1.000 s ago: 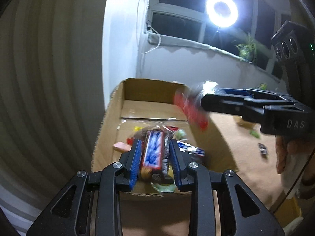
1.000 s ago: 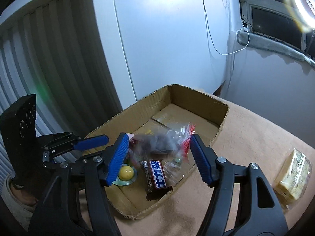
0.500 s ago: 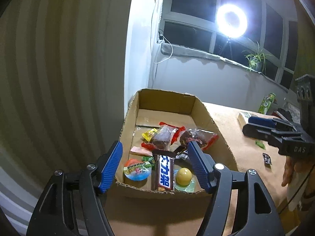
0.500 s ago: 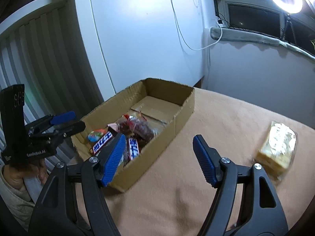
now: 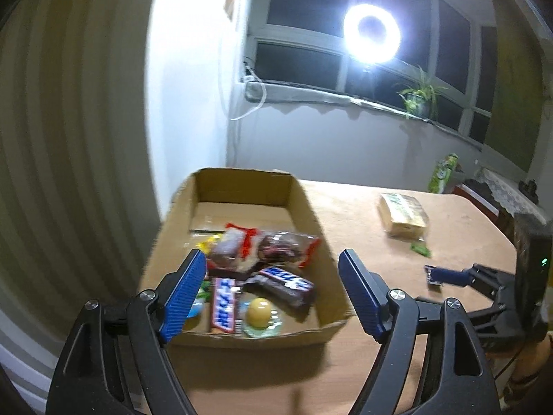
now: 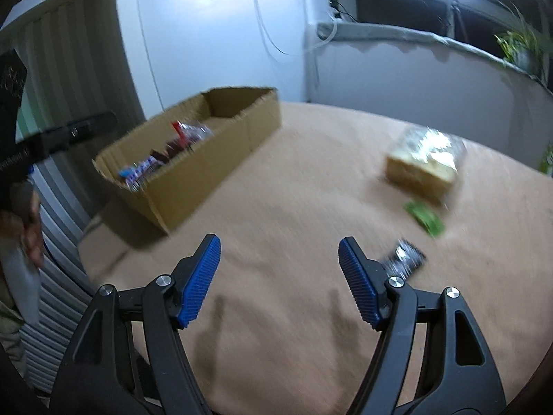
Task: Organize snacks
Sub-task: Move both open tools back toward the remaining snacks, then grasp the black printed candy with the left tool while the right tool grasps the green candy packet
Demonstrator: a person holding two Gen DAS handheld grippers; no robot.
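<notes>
Both tongs stood spread and empty. Left tongs [image 5: 273, 294], which a second earlier had pinched a wrapped bar over the cardboard box [image 5: 312, 214], had just been opening, with nothing between their pads; that bar lay in the box, so one deposit was judged complete. Right tongs [image 6: 280, 280], which had also carried a packet over the box a second before, had swung away across the tan worktop [image 6: 293, 186] toward the loose items, its jaws a little wider than before and bare; the next pick-up appeared to be in preparation. Counted contents of the box, left wrist view: two clear packets with red ends [image 5: 288, 249], two blue-lettered bars [image 5: 224, 304], one yellow ball in a clear cup [image 5: 260, 309], and at least one more item partly hidden behind the left pad; the exact total could not be told. Counted items outside the box, right wrist view: one large pale packet [image 6: 423, 162], one small green wrapper [image 6: 425, 219], and one small dark wrapper [image 6: 406, 259] just beside the right pad, three in all. A green carton [image 5: 442, 173] stood apart at the worktop's far edge.
</notes>
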